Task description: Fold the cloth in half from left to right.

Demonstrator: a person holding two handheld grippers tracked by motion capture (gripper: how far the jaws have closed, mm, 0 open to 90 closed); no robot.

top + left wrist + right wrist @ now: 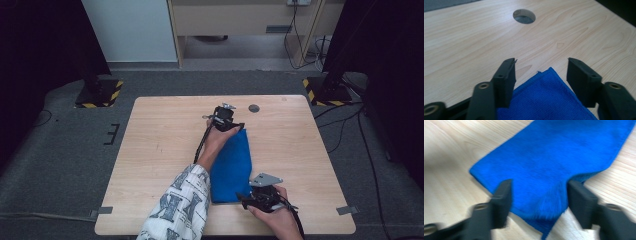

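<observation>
The folded blue cloth [231,167] lies mid-table [160,150]. Both grippers, left [540,68] at its far corner and right [537,192] at its near corner, stand apart, gripping nothing. Release seems done; next, withdraw or regrasp for another fold.

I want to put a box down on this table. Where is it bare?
Bare wood lies left of the blue cloth to the table edge, and right of it to the far-right edge. The middle is crowded: left gripper, right gripper, both arms.
</observation>
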